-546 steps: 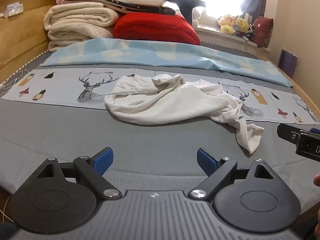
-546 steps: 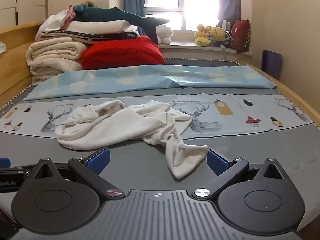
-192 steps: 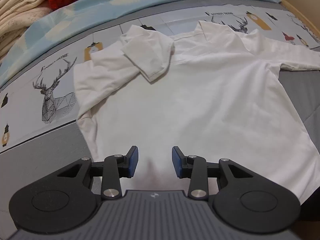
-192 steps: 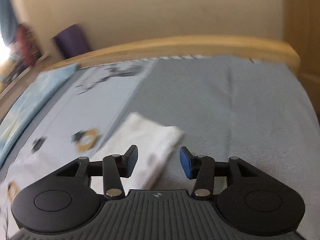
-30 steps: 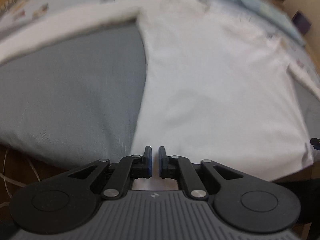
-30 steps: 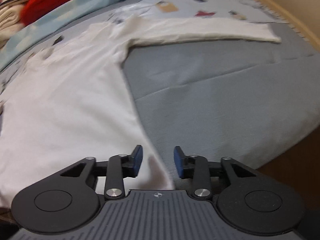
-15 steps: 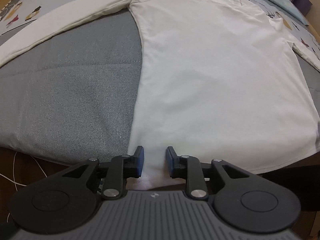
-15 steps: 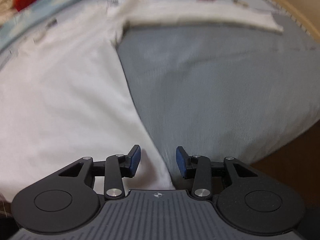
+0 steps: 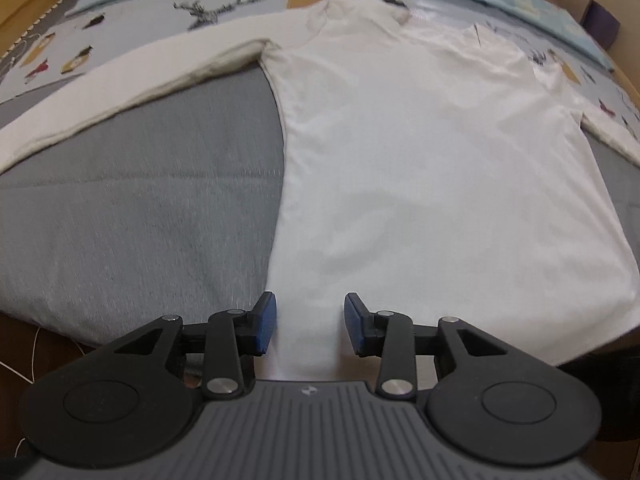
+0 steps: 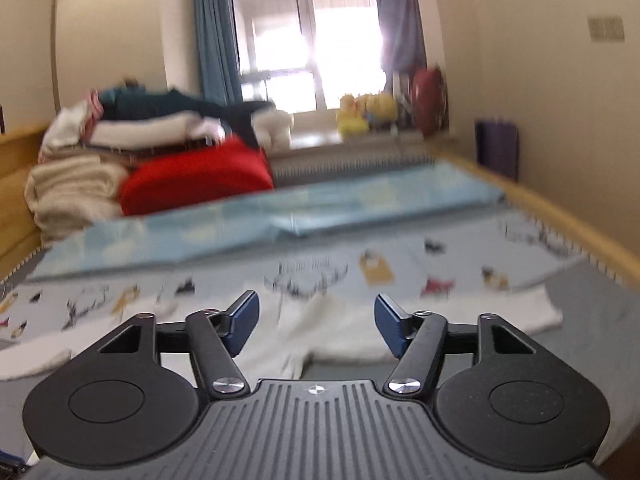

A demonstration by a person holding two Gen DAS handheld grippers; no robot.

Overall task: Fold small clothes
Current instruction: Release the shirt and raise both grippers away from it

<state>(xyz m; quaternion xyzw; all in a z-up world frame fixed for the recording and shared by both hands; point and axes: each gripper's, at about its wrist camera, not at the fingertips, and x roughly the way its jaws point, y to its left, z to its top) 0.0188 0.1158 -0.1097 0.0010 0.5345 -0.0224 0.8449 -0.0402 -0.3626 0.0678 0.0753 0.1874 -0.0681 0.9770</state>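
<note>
A white long-sleeved shirt (image 9: pixel 420 168) lies spread flat on the grey bed cover (image 9: pixel 140 216), collar far, hem near, sleeves out to both sides. My left gripper (image 9: pixel 306 326) is open and empty at the shirt's near left hem corner, the cloth running between its blue pads without being clamped. My right gripper (image 10: pixel 316 326) is open and empty, raised and pointing level across the bed. Below it the blurred shirt (image 10: pixel 320 332) shows, with its right sleeve (image 10: pixel 500 320) stretched out.
A deer-patterned sheet (image 9: pixel 224 4) and a light blue cover (image 10: pixel 280 208) lie beyond the shirt. Folded blankets (image 10: pixel 76 184) and a red cushion (image 10: pixel 196 176) are stacked at the headboard. A wooden bed rail (image 10: pixel 568 220) runs along the right. The near bed edge (image 9: pixel 60 320) drops off.
My left gripper has opened wider at the hem corner, letting the cloth go. My right gripper has opened, lifted off the hem and tilted up to face the window.
</note>
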